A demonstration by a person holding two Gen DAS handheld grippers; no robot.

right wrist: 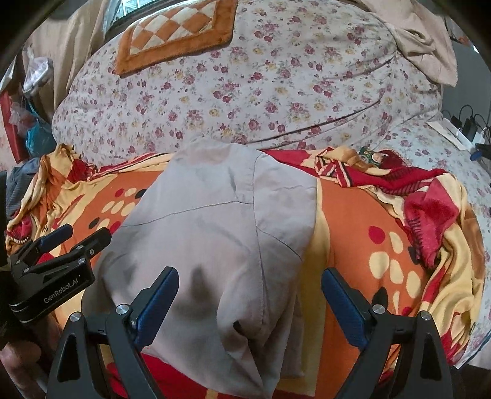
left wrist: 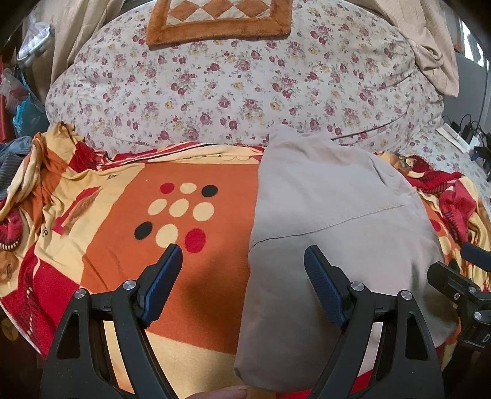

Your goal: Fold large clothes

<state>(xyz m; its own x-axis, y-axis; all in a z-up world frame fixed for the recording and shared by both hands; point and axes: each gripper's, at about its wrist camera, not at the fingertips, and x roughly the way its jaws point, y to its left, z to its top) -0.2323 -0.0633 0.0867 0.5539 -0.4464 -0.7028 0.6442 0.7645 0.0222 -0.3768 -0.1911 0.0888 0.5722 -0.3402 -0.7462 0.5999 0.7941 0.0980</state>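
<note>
The left gripper (left wrist: 242,251) hovers with its blue-padded fingers spread wide apart, gripping nothing. One finger hangs over the orange patterned blanket (left wrist: 184,276), the other over the left edge of a folded grey garment (left wrist: 337,214). The right gripper (right wrist: 250,276) is likewise spread wide and empty-handed, its left finger above the grey garment (right wrist: 214,233) and its right finger above the blanket (right wrist: 368,261).

The garment lies folded into a long, roughly rectangular bundle on the blanket, running from the near edge of the bed toward a large floral quilt (left wrist: 245,83). A thin dark seam crosses its upper layer, and in the right wrist view a folded flap overlaps its right half. Its near end drops out of sight below the grippers, so that edge cannot be made out.

The blanket carries red, cream and black dots and is bunched in red and yellow folds along both sides. An orange-bordered checked cushion (left wrist: 219,18) rests on top of the quilt, cut off by the top of the frame. A beige cloth (left wrist: 435,58) hangs at the upper right. Cables and chargers (left wrist: 469,132) sit at the far right edge, too small to identify further. At the left edge, plastic bags (left wrist: 21,89) are blurred. Each wrist view catches the other gripper at its margin, partly cropped.
</note>
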